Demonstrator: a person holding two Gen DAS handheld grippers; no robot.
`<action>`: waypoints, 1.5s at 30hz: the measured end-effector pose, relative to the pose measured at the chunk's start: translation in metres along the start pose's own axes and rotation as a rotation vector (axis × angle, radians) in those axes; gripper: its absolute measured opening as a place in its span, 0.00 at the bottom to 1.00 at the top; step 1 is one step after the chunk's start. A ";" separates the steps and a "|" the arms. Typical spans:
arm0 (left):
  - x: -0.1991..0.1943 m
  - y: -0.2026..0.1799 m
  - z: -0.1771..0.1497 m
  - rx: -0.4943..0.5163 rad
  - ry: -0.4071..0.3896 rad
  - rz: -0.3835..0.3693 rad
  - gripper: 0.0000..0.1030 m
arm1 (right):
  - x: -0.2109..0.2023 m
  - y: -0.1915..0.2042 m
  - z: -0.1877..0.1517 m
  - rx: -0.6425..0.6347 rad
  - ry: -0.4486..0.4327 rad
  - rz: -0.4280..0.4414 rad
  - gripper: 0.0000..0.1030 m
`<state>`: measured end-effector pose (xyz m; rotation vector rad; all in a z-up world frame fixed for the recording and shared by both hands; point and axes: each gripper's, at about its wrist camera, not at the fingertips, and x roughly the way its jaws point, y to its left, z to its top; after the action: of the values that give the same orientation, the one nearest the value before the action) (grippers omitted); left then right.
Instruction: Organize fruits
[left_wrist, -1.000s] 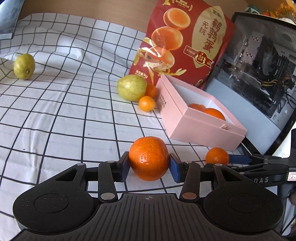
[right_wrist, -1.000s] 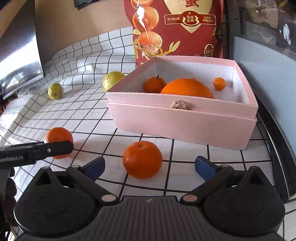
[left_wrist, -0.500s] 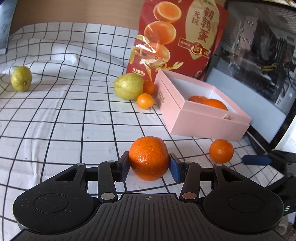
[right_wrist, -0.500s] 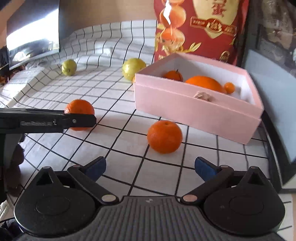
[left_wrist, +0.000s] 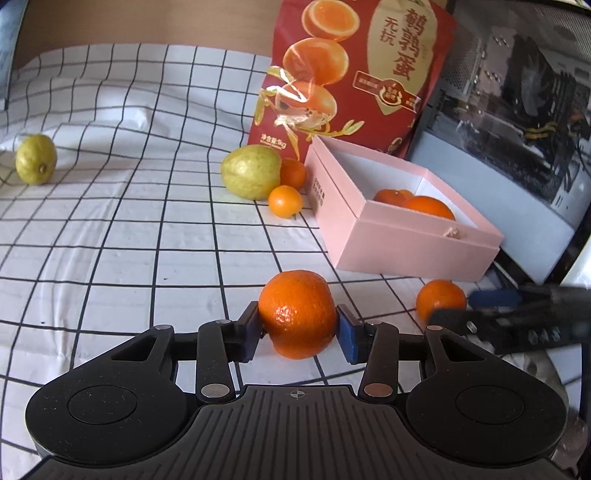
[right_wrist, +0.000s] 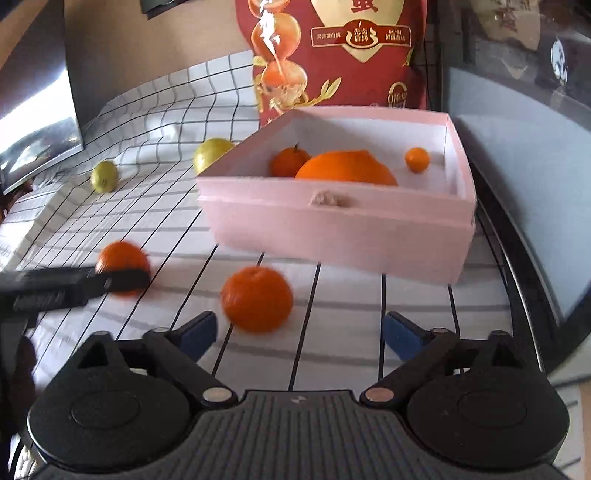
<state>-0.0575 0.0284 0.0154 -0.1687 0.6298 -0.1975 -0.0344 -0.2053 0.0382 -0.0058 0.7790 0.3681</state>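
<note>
Each gripper (left_wrist: 298, 334) (right_wrist: 299, 330) is matte black plastic with a ribbed central housing and round side discs. Blue pads (left_wrist: 347, 338) tip the fingers. Silver and copper-coloured pivot screws show.

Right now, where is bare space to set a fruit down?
Free: the checked white cloth between the yellow-green lemon and green pear; also the pink cardboard box's right rear floor. Crowded: the box's left corner.

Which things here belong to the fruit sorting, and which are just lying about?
Job: pink box, held orange, loose orange, pear, lemon, kumquat.
Lying about: red snack bag, computer case.
</note>
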 end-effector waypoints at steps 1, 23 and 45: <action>0.000 -0.001 0.000 0.007 0.000 0.006 0.46 | 0.004 0.002 0.003 -0.004 -0.005 0.002 0.90; 0.000 -0.007 -0.003 0.031 -0.007 0.033 0.47 | -0.015 0.033 -0.018 -0.158 -0.026 -0.076 0.41; 0.002 -0.005 0.006 -0.034 -0.019 -0.031 0.46 | -0.021 0.018 -0.016 -0.123 -0.042 -0.111 0.40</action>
<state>-0.0527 0.0240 0.0197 -0.2129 0.6121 -0.2146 -0.0652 -0.1970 0.0438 -0.1549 0.7099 0.3095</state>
